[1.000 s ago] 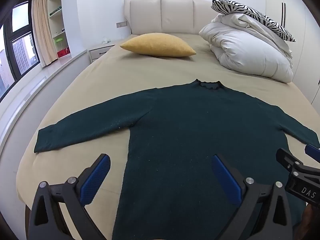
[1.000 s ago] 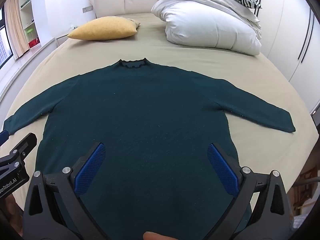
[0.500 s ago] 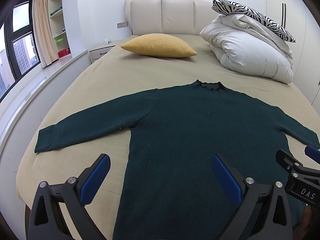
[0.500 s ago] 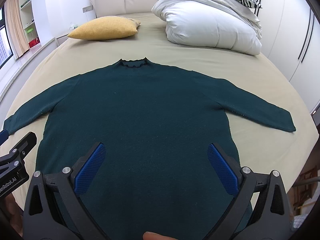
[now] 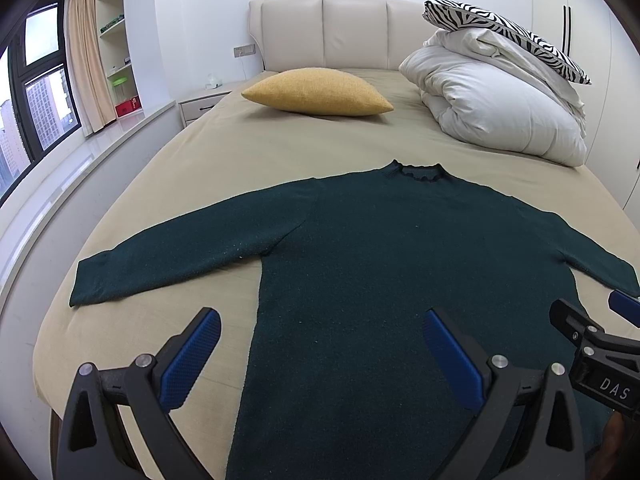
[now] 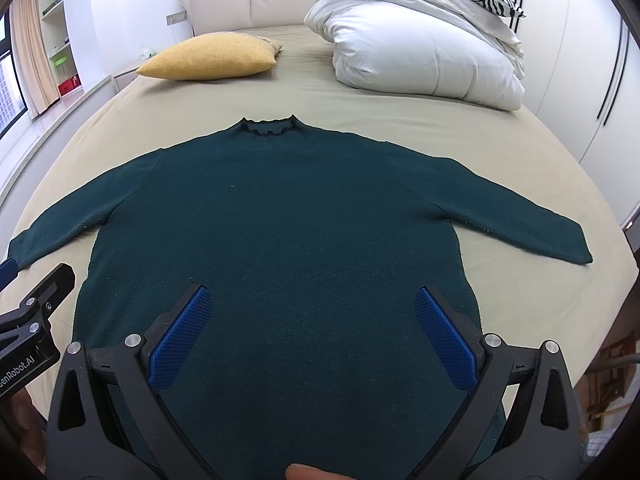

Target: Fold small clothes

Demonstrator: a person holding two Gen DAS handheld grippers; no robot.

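A dark green long-sleeved sweater [image 5: 400, 248] lies flat on the beige bed [image 5: 248, 152], collar toward the headboard, both sleeves spread out. It also shows in the right wrist view [image 6: 280, 216]. My left gripper [image 5: 320, 328] is open and empty above the sweater's lower left part. My right gripper [image 6: 312, 304] is open and empty above the sweater's lower middle. The right gripper's body shows at the right edge of the left wrist view [image 5: 592, 348]. The sweater's hem is hidden below both views.
A yellow pillow [image 5: 320, 92] lies near the headboard. A folded white duvet [image 5: 500, 108] with a zebra-striped pillow [image 5: 508, 32] on top sits at the back right. A window ledge [image 5: 80, 160] runs along the left. A wardrobe [image 6: 600, 60] stands at the right.
Nothing has visibly changed except a very slight drift of both views.
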